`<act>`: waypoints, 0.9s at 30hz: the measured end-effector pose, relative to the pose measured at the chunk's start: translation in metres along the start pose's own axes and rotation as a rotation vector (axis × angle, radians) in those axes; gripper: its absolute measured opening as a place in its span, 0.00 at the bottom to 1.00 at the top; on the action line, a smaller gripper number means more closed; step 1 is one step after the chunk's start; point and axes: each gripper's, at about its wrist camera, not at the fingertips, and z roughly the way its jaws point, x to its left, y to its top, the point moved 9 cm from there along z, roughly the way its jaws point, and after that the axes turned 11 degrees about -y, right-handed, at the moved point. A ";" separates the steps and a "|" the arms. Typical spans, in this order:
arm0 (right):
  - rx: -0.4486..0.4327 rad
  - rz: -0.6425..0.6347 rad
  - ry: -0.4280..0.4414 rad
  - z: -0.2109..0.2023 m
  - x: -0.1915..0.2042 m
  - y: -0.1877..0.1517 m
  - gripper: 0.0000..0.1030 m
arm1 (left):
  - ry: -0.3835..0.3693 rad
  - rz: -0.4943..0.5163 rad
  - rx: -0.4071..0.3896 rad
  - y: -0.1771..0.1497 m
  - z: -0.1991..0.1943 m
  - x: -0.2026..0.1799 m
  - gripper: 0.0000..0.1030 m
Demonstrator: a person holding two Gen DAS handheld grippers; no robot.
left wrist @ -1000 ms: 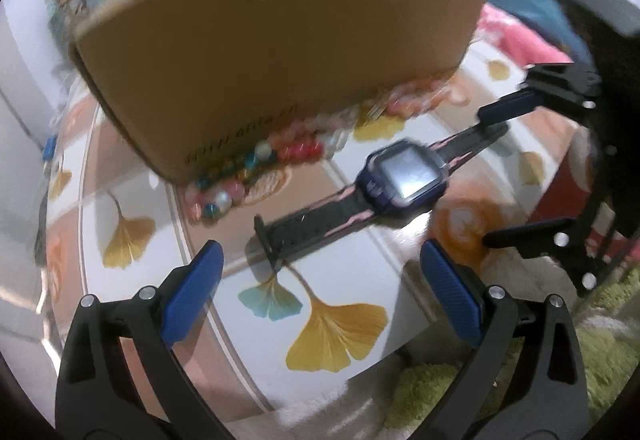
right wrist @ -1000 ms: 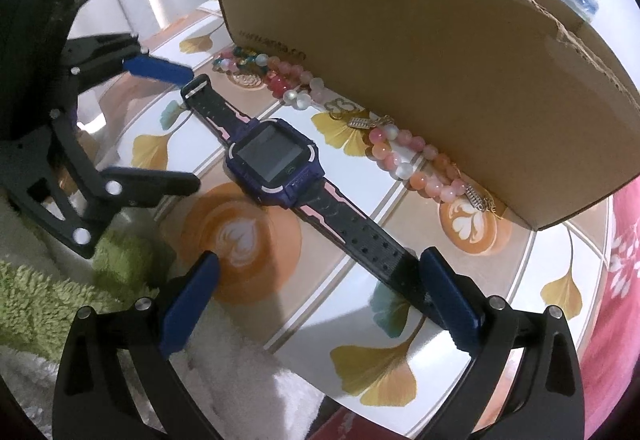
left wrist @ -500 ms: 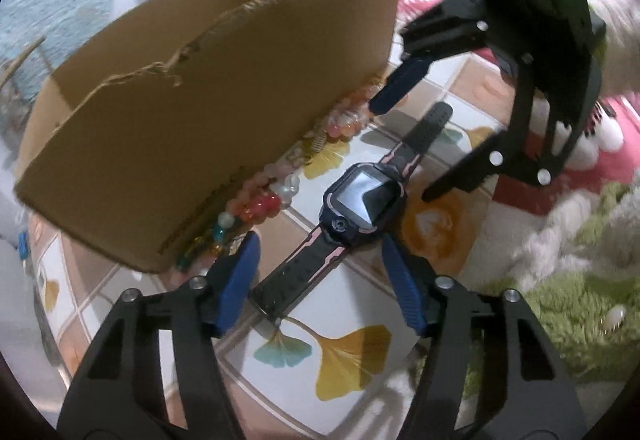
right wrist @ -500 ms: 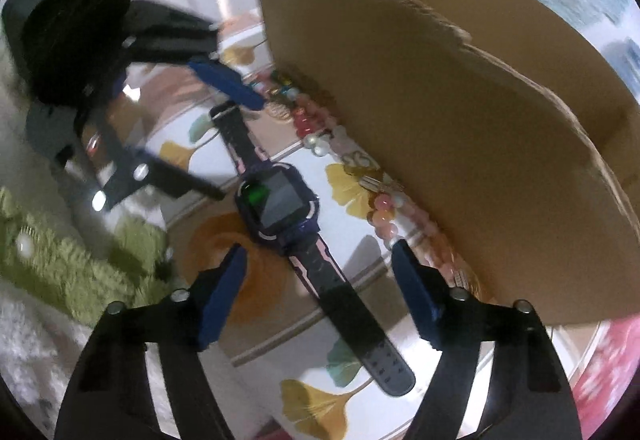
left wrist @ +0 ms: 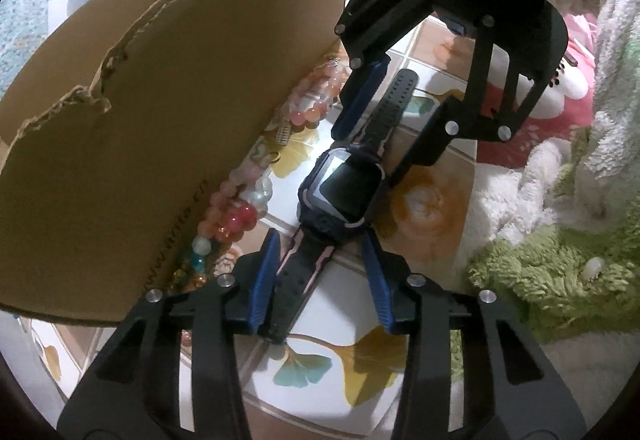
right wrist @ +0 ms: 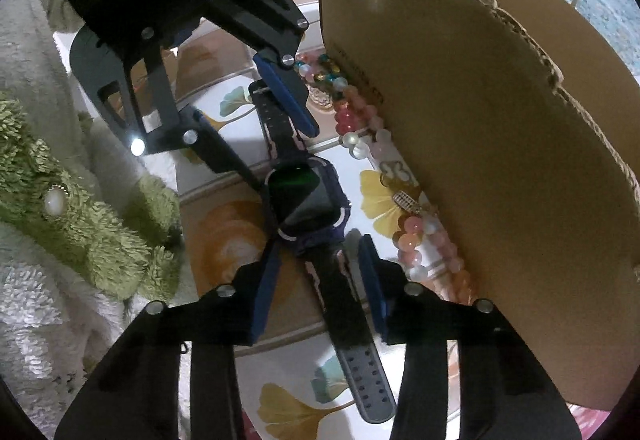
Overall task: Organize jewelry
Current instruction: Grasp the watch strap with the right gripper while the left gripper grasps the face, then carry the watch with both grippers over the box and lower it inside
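**Dark-strapped watch straddled at both ends before a two-handed lift**

Black rubber strap and a purple-cased watch (left wrist: pixel 340 192) lie flat on the ginkgo-patterned bench (left wrist: pixel 320 384), just beside the outer wall of a torn cardboard box (left wrist: pixel 160 120). Strings of pink, white and coloured beads (left wrist: pixel 236 216) rest along the foot of that wall, between box and watch.

The left gripper (left wrist: pixel 316 276) points steeply down over the buckle half of the strap; its jaws are closing, and the strap runs between the blue pads (left wrist: pixel 262 276). One pad lies close against the strap edge, while the other shows a clear gap, so no grip is made yet. The right gripper (right wrist: pixel 316 280) mirrors this on the perforated half: jaws closing, strap between them, daylight visible on both sides.

Each gripper takes one strap half, probably so that the limp strap does not fold or swing when raised and the heavy case hangs level between the two holds. Placement alongside the box suggests the watch is destined for its interior, which is hidden from both views. A green and white plush rug (right wrist: pixel 100 240) borders the bench on the side away from the box.
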 end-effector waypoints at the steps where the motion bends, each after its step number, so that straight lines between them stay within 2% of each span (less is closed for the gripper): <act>1: 0.002 -0.006 0.002 -0.001 0.001 0.000 0.34 | 0.002 0.002 0.004 0.000 -0.001 0.002 0.33; 5: 0.012 -0.031 -0.003 -0.002 0.005 0.004 0.32 | -0.011 0.020 0.025 -0.002 -0.001 0.003 0.29; 9: 0.024 -0.038 0.000 -0.004 0.006 0.007 0.25 | 0.010 0.052 0.031 -0.002 0.000 -0.001 0.27; 14: 0.025 -0.053 -0.033 -0.011 0.010 0.010 0.24 | 0.058 0.094 0.021 0.000 -0.001 -0.014 0.24; 16: 0.029 -0.055 -0.043 -0.014 0.014 0.009 0.24 | 0.053 0.086 0.006 0.003 -0.003 -0.020 0.24; 23: -0.029 -0.051 -0.131 -0.056 0.031 0.014 0.24 | 0.122 0.112 -0.061 0.015 -0.037 -0.041 0.23; 27: -0.085 -0.072 -0.216 -0.090 0.034 0.023 0.24 | 0.197 0.169 -0.099 0.030 -0.070 -0.063 0.23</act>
